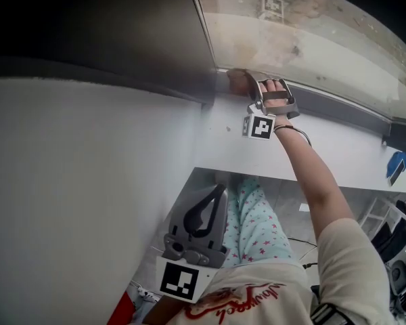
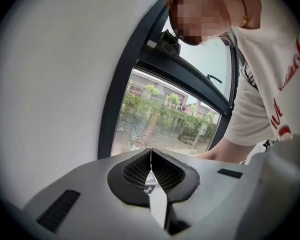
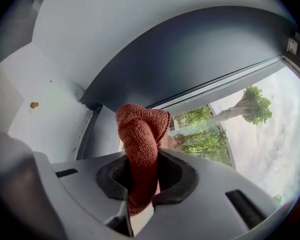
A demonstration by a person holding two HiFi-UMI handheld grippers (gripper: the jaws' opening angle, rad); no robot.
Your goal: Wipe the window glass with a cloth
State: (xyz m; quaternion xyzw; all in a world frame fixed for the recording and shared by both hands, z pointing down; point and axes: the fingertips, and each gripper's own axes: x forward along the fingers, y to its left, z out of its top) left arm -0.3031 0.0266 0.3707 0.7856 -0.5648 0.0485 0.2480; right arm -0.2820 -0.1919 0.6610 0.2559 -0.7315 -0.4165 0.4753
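Rust-red knitted cloth [image 3: 140,144] stands straight out ahead of my right gripper [image 3: 140,186], whose fingers are clamped tight on its lower part. Its long axis runs along the jaws and its bunched tip sits by the corner of the dark window frame [image 3: 190,54]. The window glass [image 3: 250,114] lies beyond the tip, off to the fingers' right, so I judge the wipe goes that way, though I cannot tell whether cloth meets glass. My left gripper [image 2: 151,159] hangs low, well apart from the window, jaws pressed together on nothing; I count one cloth, one pane ahead, two grippers.
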